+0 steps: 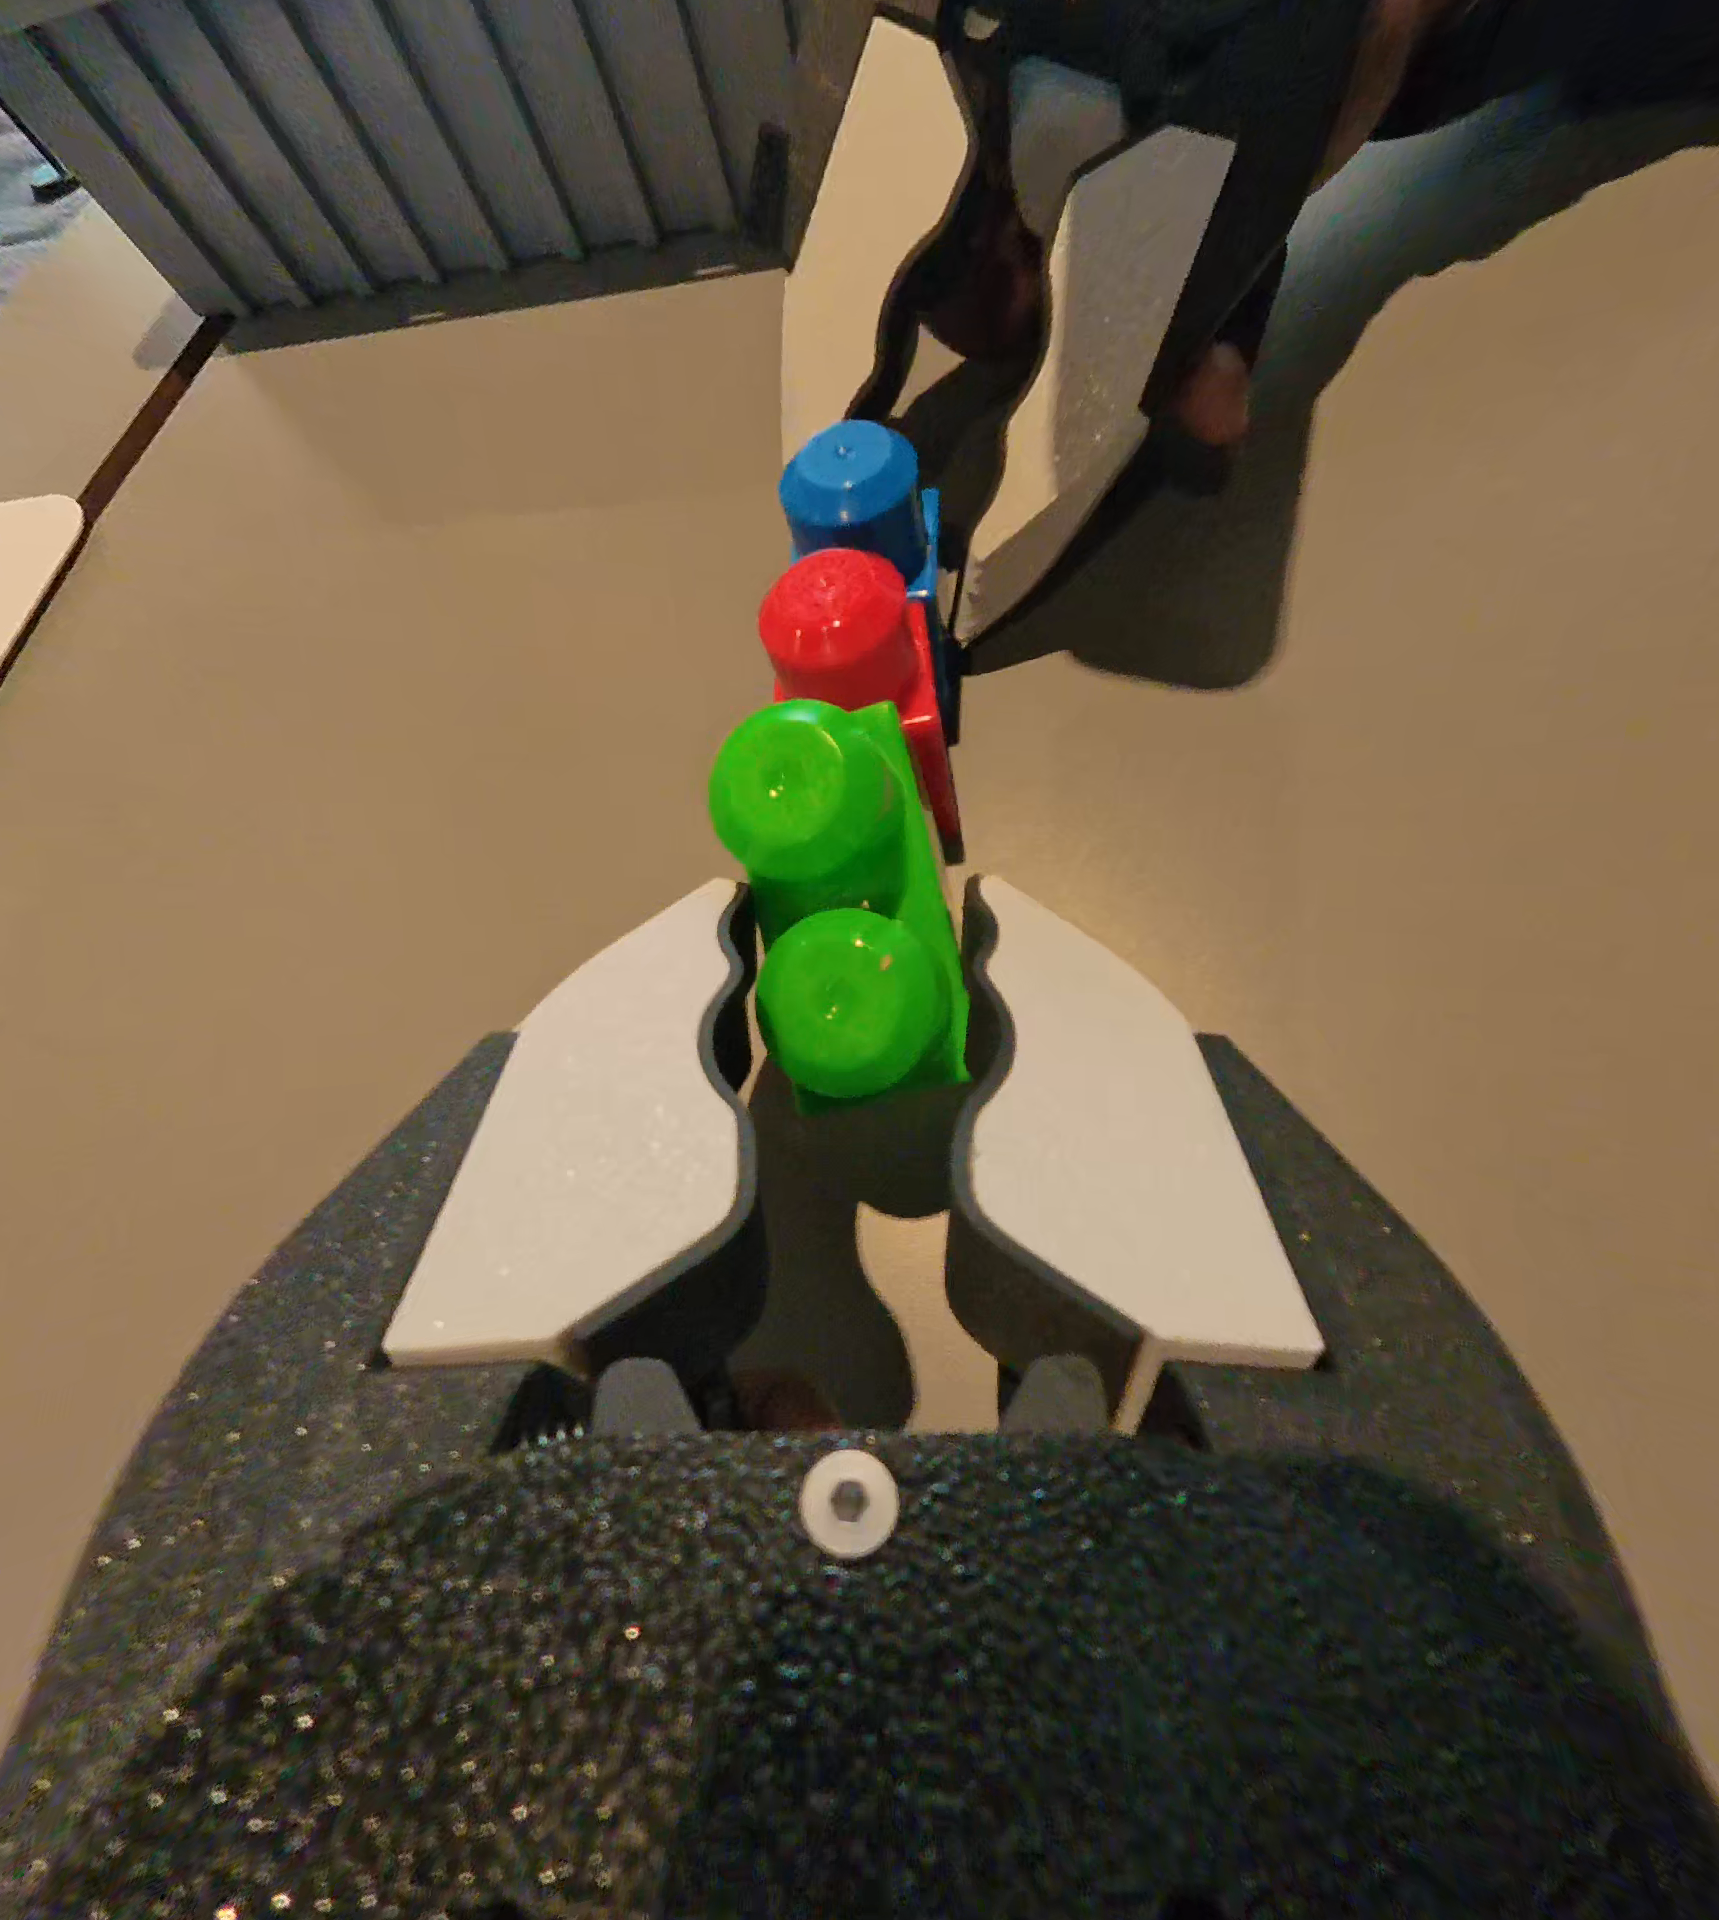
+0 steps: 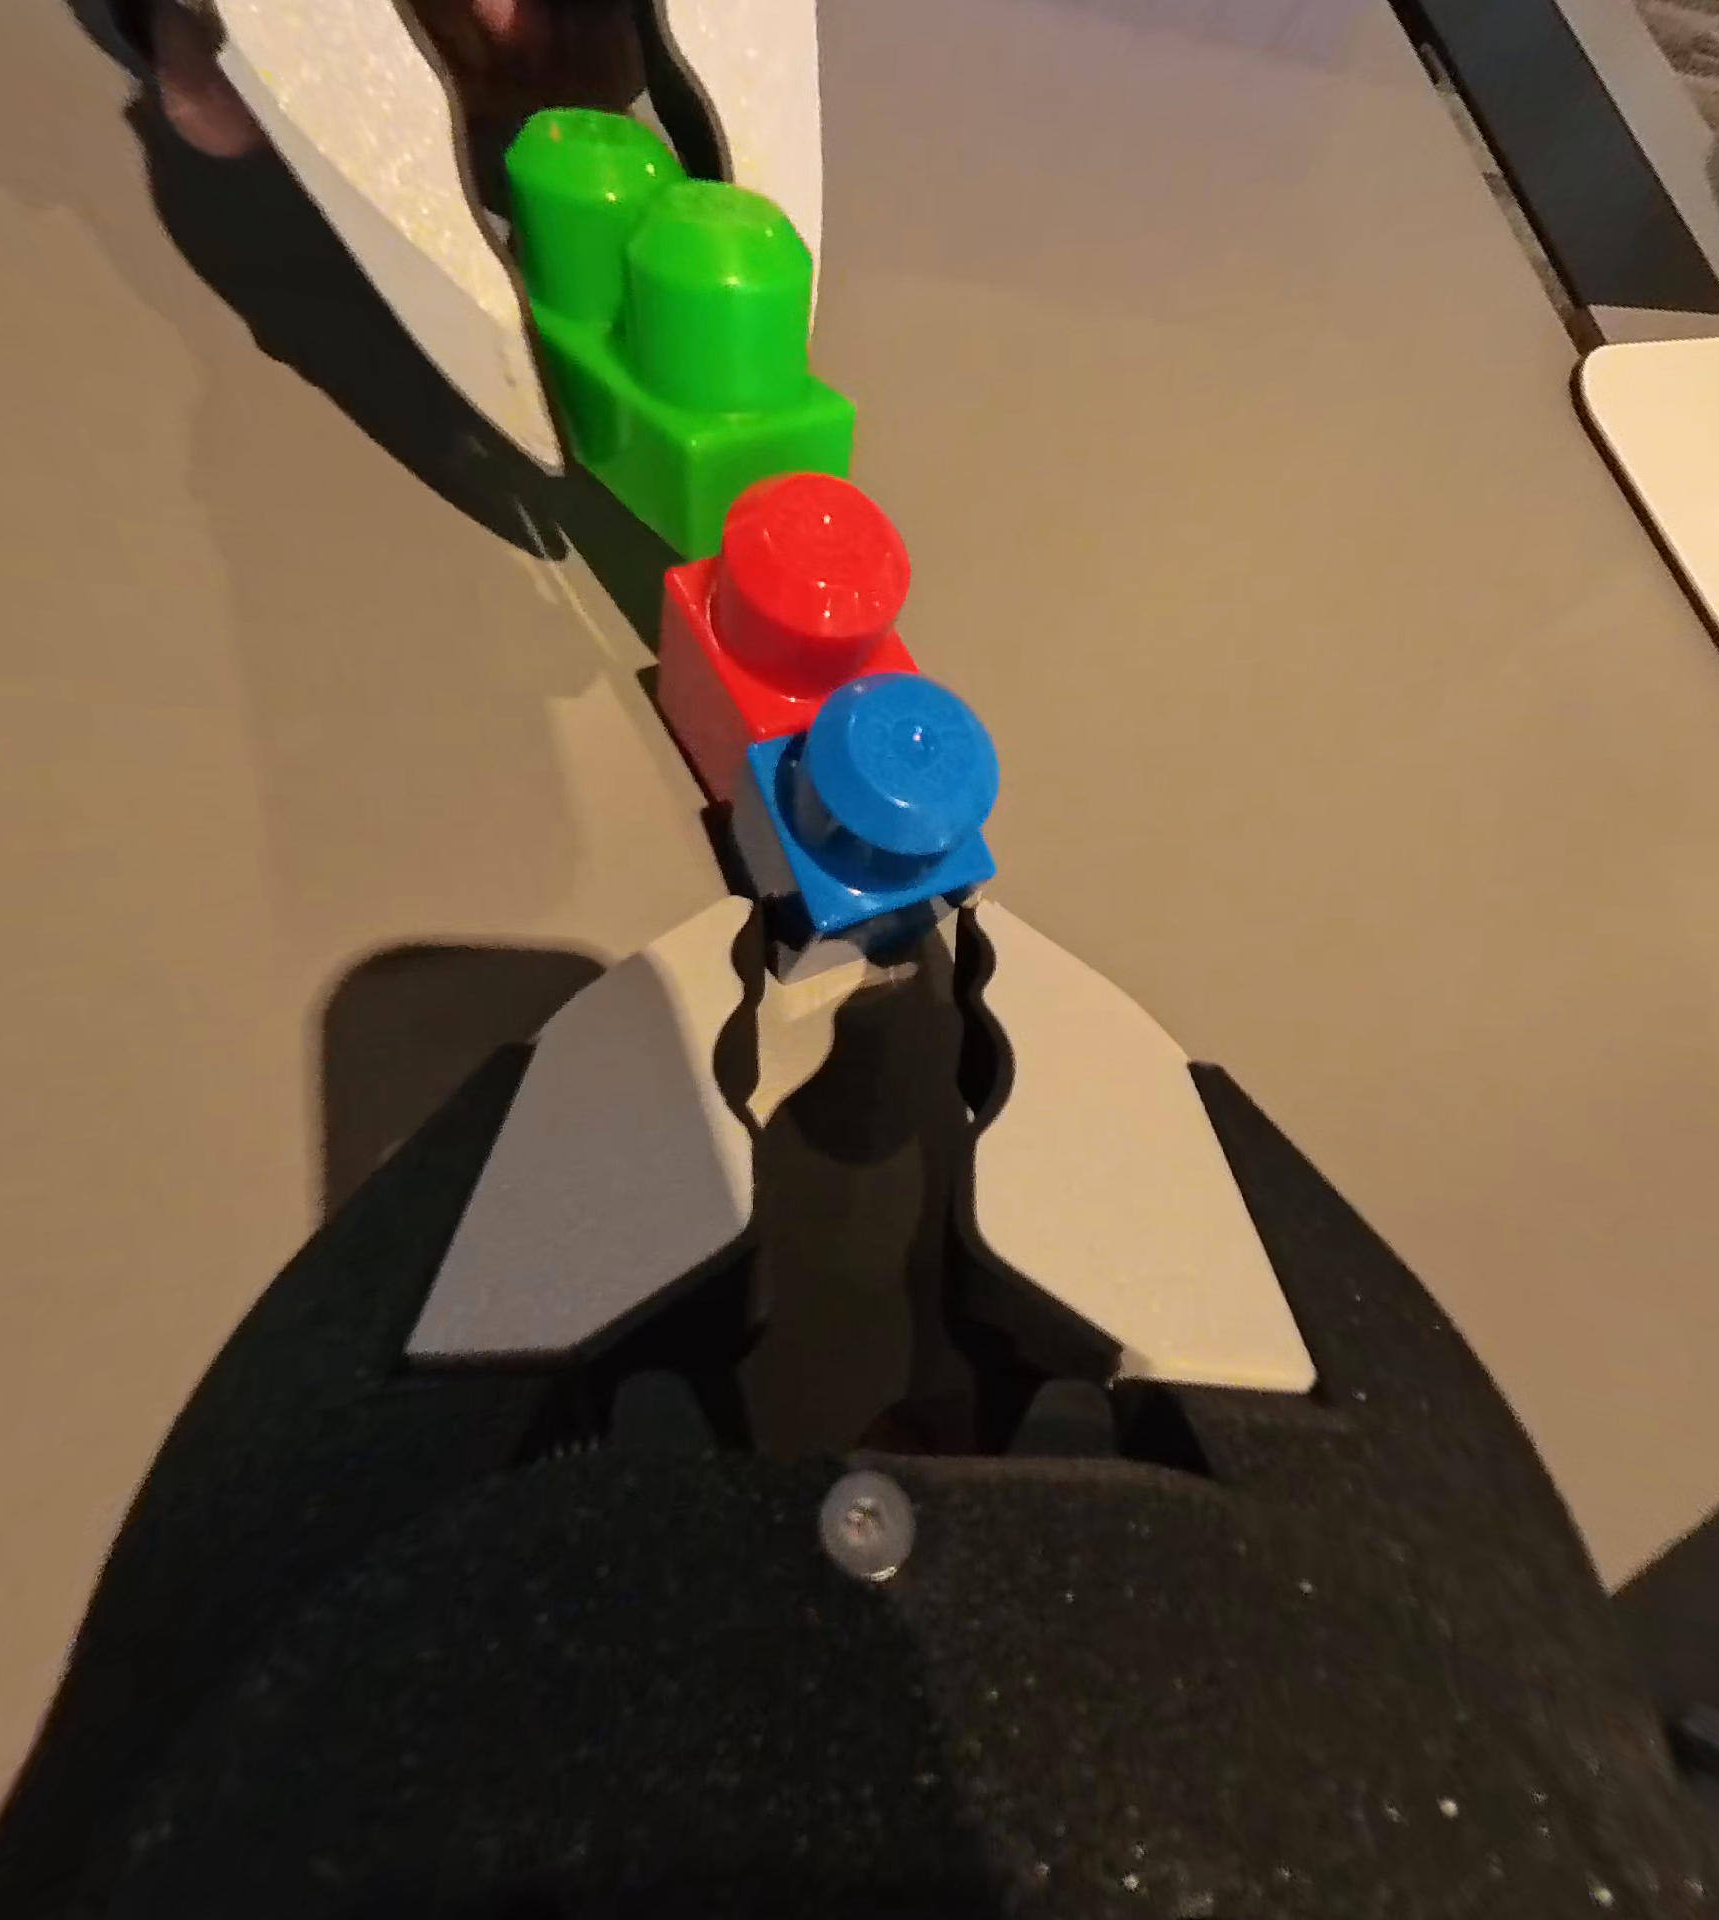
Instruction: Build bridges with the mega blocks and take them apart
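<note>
Left hand-held gripper [image 1: 857, 883] is clamped on the green block [image 1: 834, 904], and the right hand-held gripper [image 2: 855, 904] pinches the blue block [image 2: 876, 821] at the other end. Red block [image 2: 782, 634] sits between them, so all three make one row held just above the tan table [image 1: 315, 831].

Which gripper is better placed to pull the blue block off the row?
Right. The right gripper is at the blue block, its fingertips flanking the base. The left gripper is at the far end, around the green block, with the red block between.
</note>
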{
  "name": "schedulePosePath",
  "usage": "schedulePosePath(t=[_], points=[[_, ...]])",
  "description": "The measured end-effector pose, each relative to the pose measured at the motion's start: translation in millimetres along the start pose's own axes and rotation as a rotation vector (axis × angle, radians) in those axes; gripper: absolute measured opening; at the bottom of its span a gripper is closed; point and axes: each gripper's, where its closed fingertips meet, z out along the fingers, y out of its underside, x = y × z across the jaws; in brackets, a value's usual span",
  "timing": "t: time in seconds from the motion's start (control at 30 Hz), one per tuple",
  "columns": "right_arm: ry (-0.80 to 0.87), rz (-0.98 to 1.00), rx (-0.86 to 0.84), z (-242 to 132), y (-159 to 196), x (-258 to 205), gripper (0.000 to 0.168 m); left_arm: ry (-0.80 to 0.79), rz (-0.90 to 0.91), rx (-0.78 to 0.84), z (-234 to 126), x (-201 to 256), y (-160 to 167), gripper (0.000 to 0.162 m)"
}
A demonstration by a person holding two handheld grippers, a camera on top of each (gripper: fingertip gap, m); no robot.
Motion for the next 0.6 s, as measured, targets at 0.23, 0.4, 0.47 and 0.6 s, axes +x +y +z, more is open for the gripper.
schedulePosePath(t=[0.23,0.4,0.47,0.6], points=[[0.015,-0.007,-0.003,1.1,-2.1,-1.8,0.035,-0.006,0.002,-0.014,0.6,-1.5,2.9,0.037],[0.02,0.005,-0.006,1.7,-1.9,-0.3,0.035,-0.019,0.02,-0.021,2.4,-5.0,5.2,0.036],[0.022,0.008,-0.007,1.9,-1.9,0.0,0.035,-0.016,0.014,-0.025,2.2,-5.4,6.0,0.036],[0.008,0.008,-0.007,1.5,-1.3,-1.7,0.035,-0.021,0.005,-0.027,-2.7,-8.3,8.4,0.036]])
